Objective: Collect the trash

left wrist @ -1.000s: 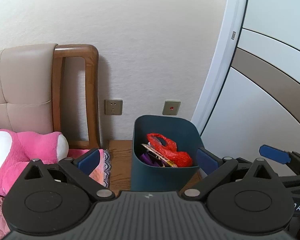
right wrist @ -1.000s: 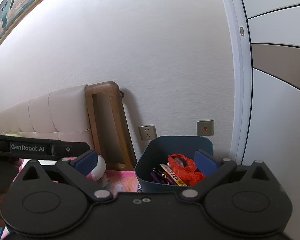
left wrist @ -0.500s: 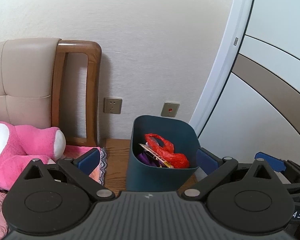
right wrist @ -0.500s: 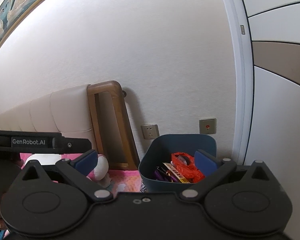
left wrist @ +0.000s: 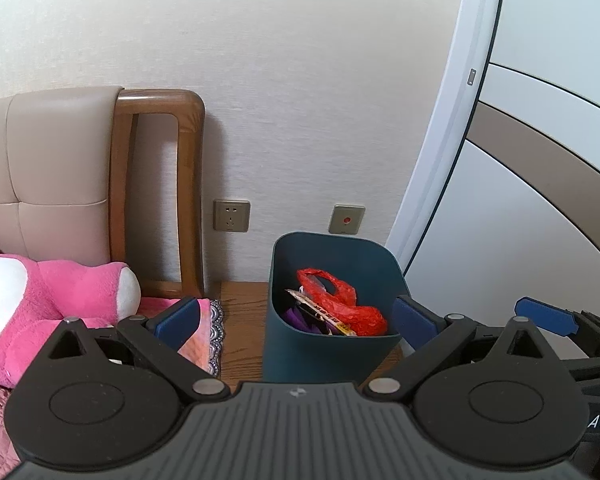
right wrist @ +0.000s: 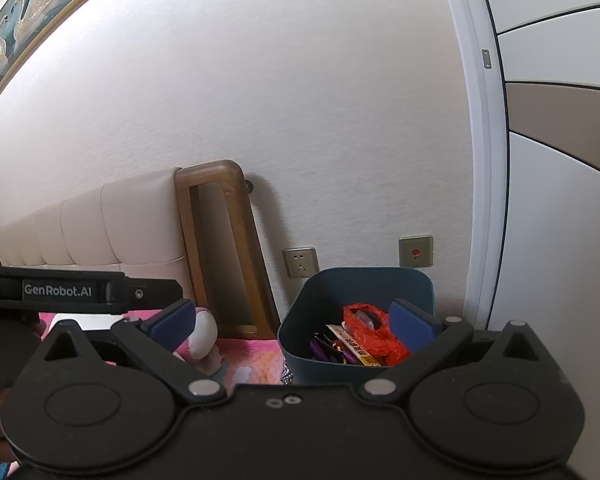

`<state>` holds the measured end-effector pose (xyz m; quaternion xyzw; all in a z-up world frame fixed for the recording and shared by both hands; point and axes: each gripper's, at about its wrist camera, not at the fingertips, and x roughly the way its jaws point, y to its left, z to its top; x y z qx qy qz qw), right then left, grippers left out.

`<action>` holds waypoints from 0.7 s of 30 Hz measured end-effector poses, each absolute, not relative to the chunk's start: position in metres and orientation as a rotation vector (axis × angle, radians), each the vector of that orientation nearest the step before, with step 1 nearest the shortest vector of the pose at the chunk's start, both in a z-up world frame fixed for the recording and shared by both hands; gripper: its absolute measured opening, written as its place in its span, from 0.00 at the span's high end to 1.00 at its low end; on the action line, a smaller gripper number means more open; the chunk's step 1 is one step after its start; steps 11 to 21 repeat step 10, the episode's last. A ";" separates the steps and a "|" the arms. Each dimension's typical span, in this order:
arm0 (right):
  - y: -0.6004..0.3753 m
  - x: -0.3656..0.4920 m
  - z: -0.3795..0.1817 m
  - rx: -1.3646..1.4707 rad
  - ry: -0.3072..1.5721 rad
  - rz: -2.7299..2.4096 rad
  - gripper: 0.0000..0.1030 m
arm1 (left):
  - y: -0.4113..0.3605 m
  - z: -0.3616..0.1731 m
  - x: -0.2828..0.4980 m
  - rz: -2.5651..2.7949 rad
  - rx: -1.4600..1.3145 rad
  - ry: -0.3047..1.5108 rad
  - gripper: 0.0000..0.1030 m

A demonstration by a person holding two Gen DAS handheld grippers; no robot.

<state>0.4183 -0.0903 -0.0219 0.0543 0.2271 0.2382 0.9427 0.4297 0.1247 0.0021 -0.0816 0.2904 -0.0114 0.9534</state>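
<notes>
Both claws, left claw (left wrist: 296, 318) and right claw (right wrist: 292, 320), are gaping apart, empty, framing a dark teal bin (left wrist: 332, 344) holding a red bag (left wrist: 340, 306) at lower centre.

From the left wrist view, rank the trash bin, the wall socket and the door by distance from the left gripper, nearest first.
1. Trash bin, just ahead of the left gripper.
2. Wall socket, behind the bin, on the wall.
3. Door, to the right; too close to the socket to call.
</notes>
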 end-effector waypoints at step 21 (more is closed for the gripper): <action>-0.092 0.420 -0.023 0.119 0.472 0.479 0.00 | 0.127 -0.001 0.435 -0.041 -0.182 0.618 0.00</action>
